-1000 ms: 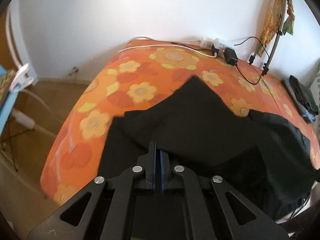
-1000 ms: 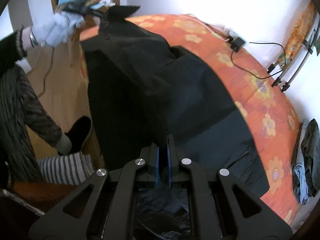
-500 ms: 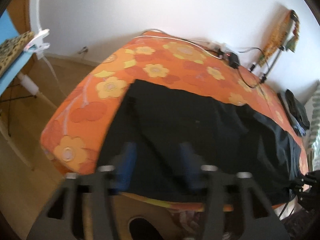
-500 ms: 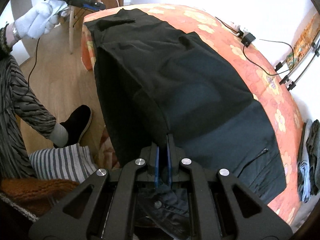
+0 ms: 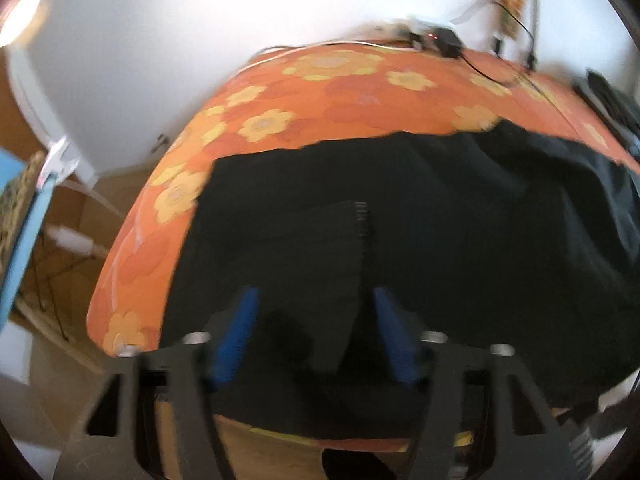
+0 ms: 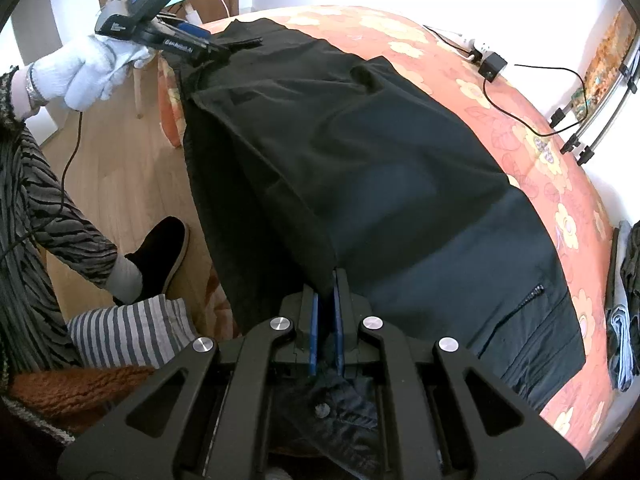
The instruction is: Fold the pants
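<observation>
One pair of black pants [image 6: 360, 168] lies stretched along the near side of a bed covered in an orange flowered bedspread [image 6: 532, 140]. Its near long edge runs at the brink of the mattress, and a panel of cloth hangs over that side toward the wooden floor [image 6: 120, 168]. The far long edge crosses the bedspread, leaving a broad strip of orange cover open between the pants and the white wall [image 5: 168, 40]. In the right wrist view a zipped pocket shows near the waist end, at the lower right.

The right gripper [image 6: 325, 280] has its blue pads pressed together on a fold of the pants at the near edge, and more dark cloth with a button bunches under its frame. The left gripper [image 5: 312, 300] has its blue pads spread wide, nothing between them, poised above the leg end of the pants; that view is blurred, so contact with the cloth cannot be judged. In the right wrist view a white-gloved hand [image 6: 86, 68] holds that gripper at the far corner of the pants, by the bed's end.

Beyond the pants, a black power adapter [image 6: 493, 65] and its cable lie on the bedspread near the wall. Folded clothes [image 6: 624, 300] sit at the bed's right end, well apart from the pants. A dark slipper [image 6: 160, 252] rests on the floor beside the hanging cloth.
</observation>
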{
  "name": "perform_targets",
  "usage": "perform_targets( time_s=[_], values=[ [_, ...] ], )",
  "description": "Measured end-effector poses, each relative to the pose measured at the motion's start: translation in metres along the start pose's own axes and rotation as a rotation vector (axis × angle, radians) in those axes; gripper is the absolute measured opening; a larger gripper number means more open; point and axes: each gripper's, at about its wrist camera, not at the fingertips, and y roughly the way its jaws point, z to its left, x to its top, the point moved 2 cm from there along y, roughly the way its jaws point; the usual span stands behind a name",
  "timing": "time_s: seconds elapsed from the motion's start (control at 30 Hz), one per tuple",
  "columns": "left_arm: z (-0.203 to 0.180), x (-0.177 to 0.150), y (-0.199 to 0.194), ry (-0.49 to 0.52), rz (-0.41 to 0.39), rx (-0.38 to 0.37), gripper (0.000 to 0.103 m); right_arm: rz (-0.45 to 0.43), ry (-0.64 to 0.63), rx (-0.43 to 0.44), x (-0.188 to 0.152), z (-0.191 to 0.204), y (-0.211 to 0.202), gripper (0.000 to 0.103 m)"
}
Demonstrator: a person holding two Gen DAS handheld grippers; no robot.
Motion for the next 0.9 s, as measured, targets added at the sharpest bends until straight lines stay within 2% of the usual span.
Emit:
perform_targets(
  time_s=[0.1, 0.23, 0.33, 0.43, 0.47, 0.57, 0.63, 0.7, 0.8, 0.9],
  values=[
    [0.027, -0.007, -0.005, -0.092, -0.022, 0.006, 0.025, 0.01, 0.001, 0.01, 0.001, -0.002, 0.0, 0.007],
    [0.057, -0.023, -0.005, -0.227, -0.015, -0.037, 0.017, 0.035, -0.032, 0.014, 0.004, 0.0, -0.001, 0.007],
    [0.067, -0.034, -0.003, -0.275, -0.006, -0.084, 0.017, 0.061, -0.068, 0.019, 0.005, 0.004, 0.0, 0.009],
    [0.067, -0.037, -0.003, -0.281, -0.014, -0.112, 0.015, 0.098, -0.101, 0.046, 0.006, 0.008, 0.0, 0.023],
    [0.069, -0.038, -0.003, -0.296, -0.017, -0.129, 0.015, 0.107, -0.111, 0.065, 0.008, 0.01, -0.003, 0.029],
    [0.077, -0.042, -0.004, -0.364, -0.011, -0.185, 0.015, 0.087, -0.113, 0.151, 0.021, 0.014, -0.023, 0.032],
    [0.082, -0.046, -0.004, -0.401, 0.004, -0.223, 0.015, 0.041, -0.108, 0.19, 0.04, 0.014, -0.039, 0.036],
    [0.085, -0.052, -0.008, -0.421, 0.01, -0.237, 0.016, -0.017, -0.1, 0.197, 0.065, 0.01, -0.05, 0.046],
    [0.086, -0.059, -0.014, -0.432, 0.015, -0.236, 0.017, -0.06, -0.091, 0.181, 0.102, 0.007, -0.046, 0.046],
    [0.089, -0.061, -0.016, -0.43, 0.018, -0.201, 0.03, -0.072, -0.101, 0.167, 0.128, 0.012, -0.025, 0.046]
  ],
)
